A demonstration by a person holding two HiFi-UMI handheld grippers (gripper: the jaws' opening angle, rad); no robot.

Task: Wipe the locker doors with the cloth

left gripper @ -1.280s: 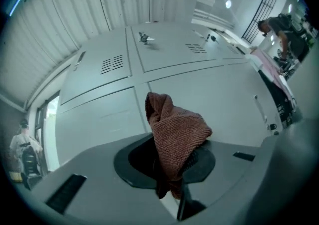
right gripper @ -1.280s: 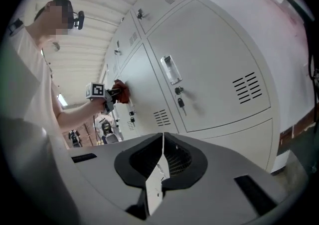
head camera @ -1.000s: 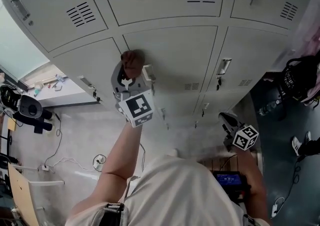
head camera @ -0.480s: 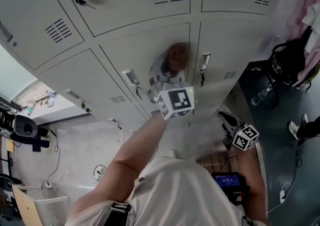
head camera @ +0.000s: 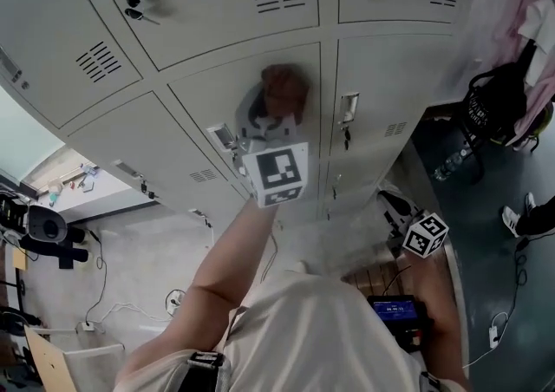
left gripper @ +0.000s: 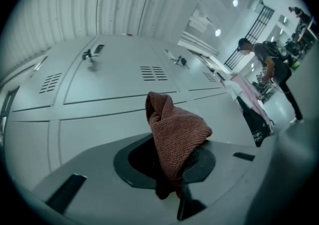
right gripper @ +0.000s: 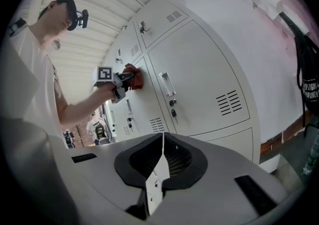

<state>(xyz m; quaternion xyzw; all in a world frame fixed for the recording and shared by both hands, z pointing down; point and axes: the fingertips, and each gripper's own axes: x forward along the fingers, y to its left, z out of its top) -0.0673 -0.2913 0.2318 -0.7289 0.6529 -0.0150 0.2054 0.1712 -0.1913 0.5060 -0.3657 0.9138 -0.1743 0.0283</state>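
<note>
Mid-wipe: left claw (head camera: 276, 117) clamped on the cloth (head camera: 284, 89), pressed to a locker door (head camera: 212, 91) at upper centre of the head view.
Cloth bunch sits near the door's right edge, just left of the next door's handle (head camera: 349, 108). Right claw (right gripper: 158, 169) is closed, empty, idle at lower right. Next, I'd judge: sweep across the bare panel with steady pressure, steering clear of the handle.

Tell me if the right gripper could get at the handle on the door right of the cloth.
Probably yes: the right gripper hangs free, jaws shut on nothing, and its view shows the handle with nothing in between.
</note>
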